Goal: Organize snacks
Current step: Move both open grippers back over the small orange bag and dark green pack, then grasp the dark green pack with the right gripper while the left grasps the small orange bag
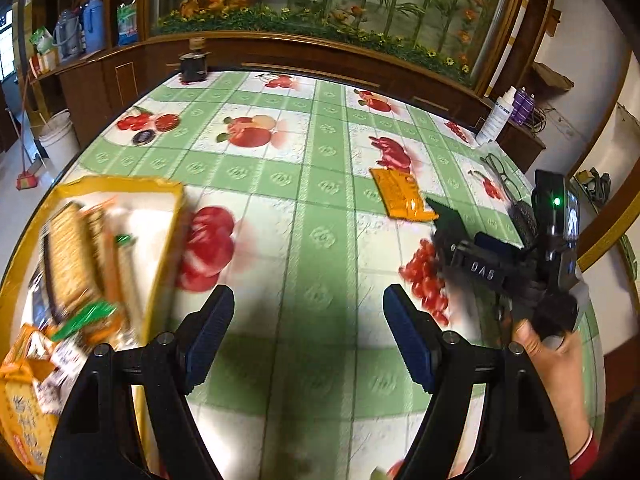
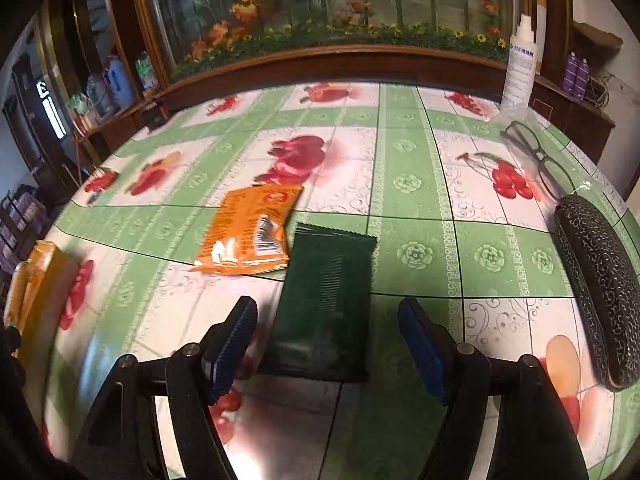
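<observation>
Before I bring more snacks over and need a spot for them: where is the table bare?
Bare cloth runs from the orange packet back to the far edge, and between the green packet and the glasses case. Crowded: the yellow box of snacks on the left, and the right edge with the glasses and bottle.

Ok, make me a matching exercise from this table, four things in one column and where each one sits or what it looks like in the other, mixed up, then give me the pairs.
Things:
1. dark green packet
2. orange packet
3. yellow box
4. eyeglasses

Descriptions:
A. lying unfolded by the patterned black case
B. at the table's left edge, full of snacks
C. straight ahead of the open right gripper
D. barcode showing, touching the dark green packet's far left corner

Pairs: 1-C, 2-D, 3-B, 4-A
</observation>
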A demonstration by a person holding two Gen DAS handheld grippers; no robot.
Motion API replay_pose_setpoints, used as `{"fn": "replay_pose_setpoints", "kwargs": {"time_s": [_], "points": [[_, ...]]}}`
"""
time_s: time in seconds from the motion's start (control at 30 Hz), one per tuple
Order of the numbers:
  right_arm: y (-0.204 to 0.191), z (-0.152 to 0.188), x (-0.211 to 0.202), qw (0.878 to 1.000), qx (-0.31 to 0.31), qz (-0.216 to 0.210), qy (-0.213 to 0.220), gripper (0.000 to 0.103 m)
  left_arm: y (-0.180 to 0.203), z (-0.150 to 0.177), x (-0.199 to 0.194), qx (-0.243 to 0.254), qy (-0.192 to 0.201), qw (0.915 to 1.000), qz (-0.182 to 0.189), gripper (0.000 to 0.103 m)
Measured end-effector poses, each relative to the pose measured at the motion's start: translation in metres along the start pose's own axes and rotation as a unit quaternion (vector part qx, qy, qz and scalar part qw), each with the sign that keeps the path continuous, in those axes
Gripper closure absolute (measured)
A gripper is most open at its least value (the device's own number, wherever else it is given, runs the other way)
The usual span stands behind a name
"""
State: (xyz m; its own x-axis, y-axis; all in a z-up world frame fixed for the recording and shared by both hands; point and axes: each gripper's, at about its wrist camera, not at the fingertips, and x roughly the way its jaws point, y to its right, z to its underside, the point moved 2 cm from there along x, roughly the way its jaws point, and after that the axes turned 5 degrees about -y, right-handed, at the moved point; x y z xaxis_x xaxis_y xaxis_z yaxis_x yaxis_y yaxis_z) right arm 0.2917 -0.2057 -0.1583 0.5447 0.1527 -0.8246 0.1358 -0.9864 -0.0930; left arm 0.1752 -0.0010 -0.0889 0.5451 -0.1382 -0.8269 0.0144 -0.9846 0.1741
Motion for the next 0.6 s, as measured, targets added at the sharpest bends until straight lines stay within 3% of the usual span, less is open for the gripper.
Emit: {"fn": "replay_pose_setpoints", "kwargs": {"time_s": [0.07,0.17,0.27,0.4,0.5,0.6], "points": [[-0.001,-0.003,0.002,1.0,-0.008,0.016,-0.004,0.029,0.007,-0.01,0.01,0.003,-0.005,1.0,-0.002,0.026],[0.0,-0.003,0.0,0.999,-0.017,0.037,0.004,0.057,0.024,-0.024,0.028,0.015,-0.016,0.9998,-0.002,0.026],[0.01,0.008,-0.011,0.999,-0.005,0.033,0.005,0.057,0.043,-0.036,0.046,0.026,-0.026,0.9993,0.001,0.026],[0.028,0.042,-0.044,0.999,0.035,-0.007,0.022,0.057,0.074,-0.052,0.072,0.045,-0.032,0.9984,0.008,0.026],[0.039,0.061,-0.069,0.996,0.07,-0.047,0.039,0.057,0.097,-0.063,0.097,0.058,-0.044,0.9972,-0.012,0.026],[0.046,0.073,-0.085,0.992,0.086,-0.061,0.065,0.057,0.112,-0.072,0.119,0.06,-0.056,0.9964,-0.023,0.026]]}}
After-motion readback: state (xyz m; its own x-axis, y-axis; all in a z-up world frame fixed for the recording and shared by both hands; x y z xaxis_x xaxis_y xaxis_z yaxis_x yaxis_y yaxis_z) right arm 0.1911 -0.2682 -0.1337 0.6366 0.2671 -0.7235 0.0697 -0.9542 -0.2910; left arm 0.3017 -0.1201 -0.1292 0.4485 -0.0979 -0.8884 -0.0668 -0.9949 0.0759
